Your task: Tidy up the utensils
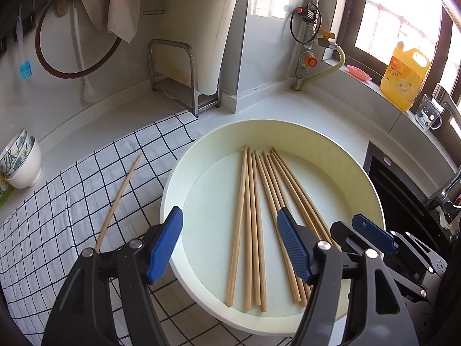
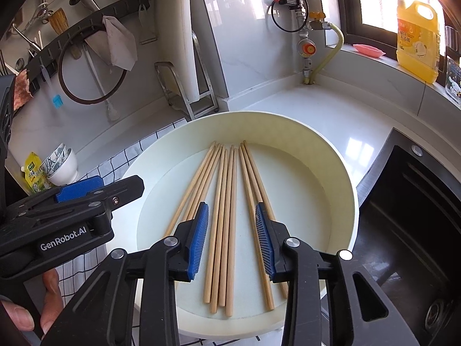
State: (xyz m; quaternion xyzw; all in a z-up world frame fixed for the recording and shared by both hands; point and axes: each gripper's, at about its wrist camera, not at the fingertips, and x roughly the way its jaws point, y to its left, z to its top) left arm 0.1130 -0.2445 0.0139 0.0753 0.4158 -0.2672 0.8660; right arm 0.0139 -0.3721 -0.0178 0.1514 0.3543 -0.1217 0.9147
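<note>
Item: bundle of light wooden chopsticks [image 1: 259, 230], about ten, lying fanned on the flat floor of a round cream-white shallow tray [image 1: 371, 184], their far tips close together toward the tray's back wall and their near ends spread toward the front rim. Item: one more light wooden chopstick [image 1: 121, 199], lying alone on the white cloth with a black grid pattern [image 1: 57, 201], just beside the tray's left rim and apart from the others. Left gripper [image 1: 230, 242], black frame with blue ribbed pads: jaws wide apart and empty, hanging over the left half of the tray, the left pad above the rim, the right pad above the sticks, neither pressing anything. Right gripper [image 2: 232, 240], same make: jaws partly spread and released, several of the middle sticks lying between the pads but below them, no pad contact visible; a person's hand [image 2: 34, 311] shows at the lower left of the right wrist view, holding the left tool. Step in hand, as judged: a stick has been let go into the tray and both tools stand free; gathering is nearly complete. Next move, as judged: the left tool should swing left to the lone stick on the cloth, straddle it across its length, close, and carry it into the tray parallel with the rest. Caution: a thin stick on soft cloth may roll or pinch fabric.
</note>
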